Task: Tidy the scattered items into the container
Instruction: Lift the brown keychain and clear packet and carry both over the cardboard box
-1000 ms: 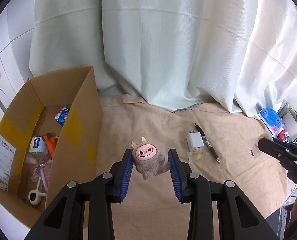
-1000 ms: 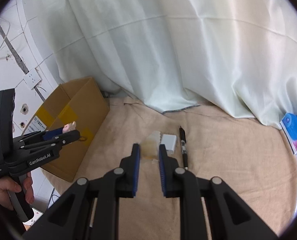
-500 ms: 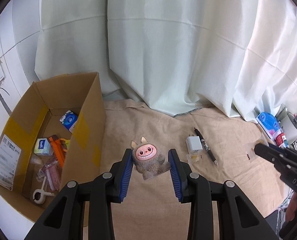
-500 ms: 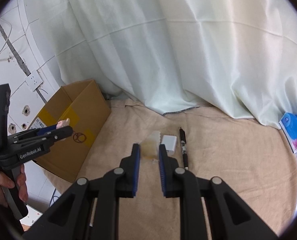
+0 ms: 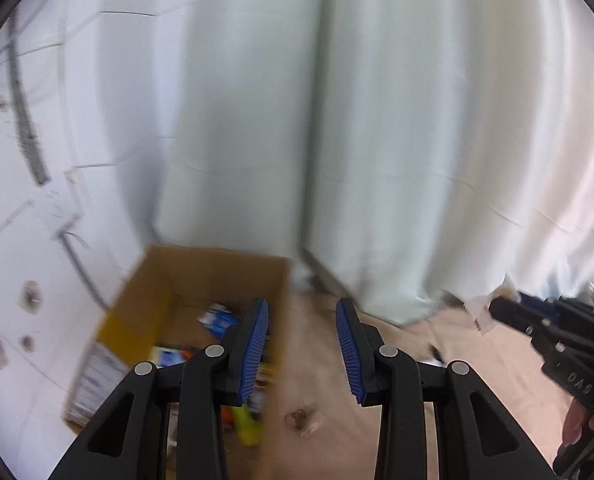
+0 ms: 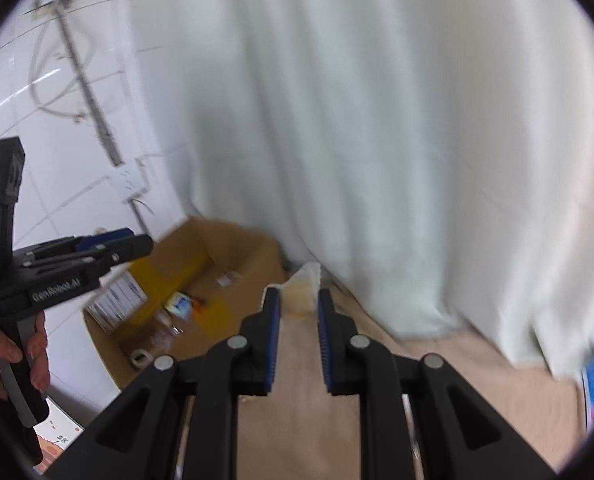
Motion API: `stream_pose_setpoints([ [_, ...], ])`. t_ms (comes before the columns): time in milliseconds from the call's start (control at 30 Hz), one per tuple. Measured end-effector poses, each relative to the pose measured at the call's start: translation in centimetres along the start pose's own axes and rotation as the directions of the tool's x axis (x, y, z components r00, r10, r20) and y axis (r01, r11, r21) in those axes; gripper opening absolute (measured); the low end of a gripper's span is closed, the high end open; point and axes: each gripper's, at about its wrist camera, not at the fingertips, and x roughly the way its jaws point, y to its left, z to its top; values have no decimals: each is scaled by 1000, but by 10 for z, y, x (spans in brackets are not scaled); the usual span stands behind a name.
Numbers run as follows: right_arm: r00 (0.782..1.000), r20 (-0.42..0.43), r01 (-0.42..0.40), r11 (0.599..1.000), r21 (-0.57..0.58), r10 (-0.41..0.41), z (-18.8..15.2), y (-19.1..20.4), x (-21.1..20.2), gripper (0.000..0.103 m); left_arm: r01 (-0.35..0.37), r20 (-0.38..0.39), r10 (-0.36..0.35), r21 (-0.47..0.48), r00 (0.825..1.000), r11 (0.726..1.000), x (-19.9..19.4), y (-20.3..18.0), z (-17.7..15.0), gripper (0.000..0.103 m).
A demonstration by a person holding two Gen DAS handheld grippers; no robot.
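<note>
The left gripper [image 5: 301,344], fingers spread and empty, hangs over the cardboard box [image 5: 201,280] rim; the right gripper [image 6: 299,322] pinches what looks like a clear packet [image 6: 303,294] (badly blurred) beside the box.

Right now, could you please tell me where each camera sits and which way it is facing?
Left wrist: rides the left gripper, facing the cardboard box and curtain; its open fingers, the right gripper and a hand show.
Right wrist: rides the right gripper, facing the same box, a translucent packet between its fingers; the left gripper and the holding hand show.
Shared: box, curtain, beige cloth.
</note>
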Motion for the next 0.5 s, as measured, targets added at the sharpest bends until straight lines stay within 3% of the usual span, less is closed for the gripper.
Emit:
stream_pose_setpoints([
  [67, 999, 14, -51, 998, -30, 51, 17, 21, 15, 21, -45, 17, 46, -24, 999, 999, -2, 25, 4, 37],
  [233, 990, -35, -136, 985, -105, 133, 35, 69, 63, 21, -93, -41, 90, -63, 995, 994, 9, 80, -6, 37],
  [300, 983, -58, -181, 979, -97, 176, 34, 80, 78, 21, -97, -57, 93, -80, 994, 992, 13, 93, -15, 37],
  [500, 962, -187, -223, 967, -127, 198, 14, 112, 131, 21, -96, -119, 79, -140, 990, 986, 36, 120, -49, 37],
])
